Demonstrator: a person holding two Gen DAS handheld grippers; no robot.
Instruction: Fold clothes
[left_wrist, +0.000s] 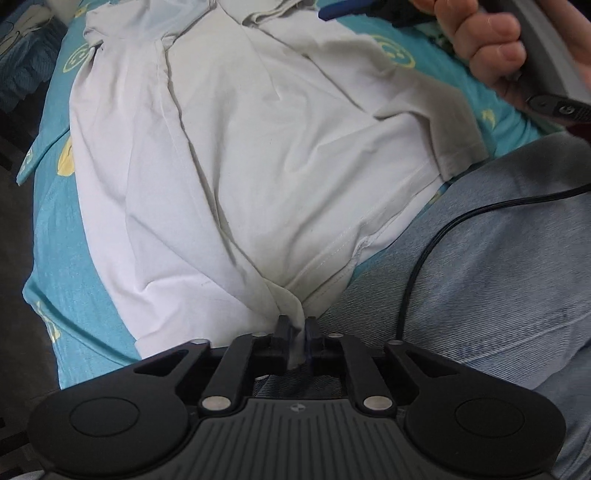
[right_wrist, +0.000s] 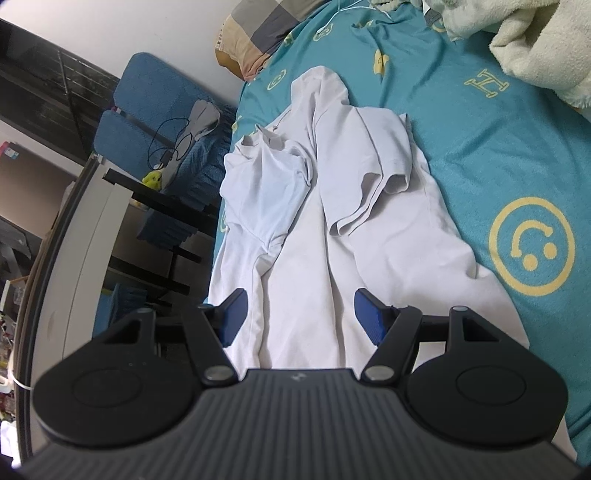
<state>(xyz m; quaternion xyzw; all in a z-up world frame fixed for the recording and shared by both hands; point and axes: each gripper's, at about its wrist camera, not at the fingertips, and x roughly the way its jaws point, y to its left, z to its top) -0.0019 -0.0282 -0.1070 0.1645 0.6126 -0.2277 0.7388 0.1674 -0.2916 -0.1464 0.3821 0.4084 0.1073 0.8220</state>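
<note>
White cotton T-shirt (left_wrist: 229, 177) spread face-down along the near side of the turquoise bed sheet with yellow smiley prints (right_wrist: 517, 155), both sleeves already turned in over the back, hem at the bed's near edge. Left tongs (left_wrist: 295, 330) clamped on a bunched pinch of that hem, pointing steeply down, most likely to lift the lower end and carry it toward the collar for the crosswise fold. Right tongs (right_wrist: 297, 317) spread wide over the shirt's lower half, blue pads well apart with nothing between them, probably waiting to take the other hem corner. Bare hand (left_wrist: 491, 48) wrapped round the grey handle of the right tool at the left view's upper right. Pale blue denim leg (left_wrist: 480, 277) right against the hem, black cable (left_wrist: 421, 266) trailing across it. Collar cut off in the left view; how many layers sit in the pinch, impossible to tell. Cream fleece blanket (right_wrist: 535, 48) heaped at the far corner, only partly in frame.
</note>
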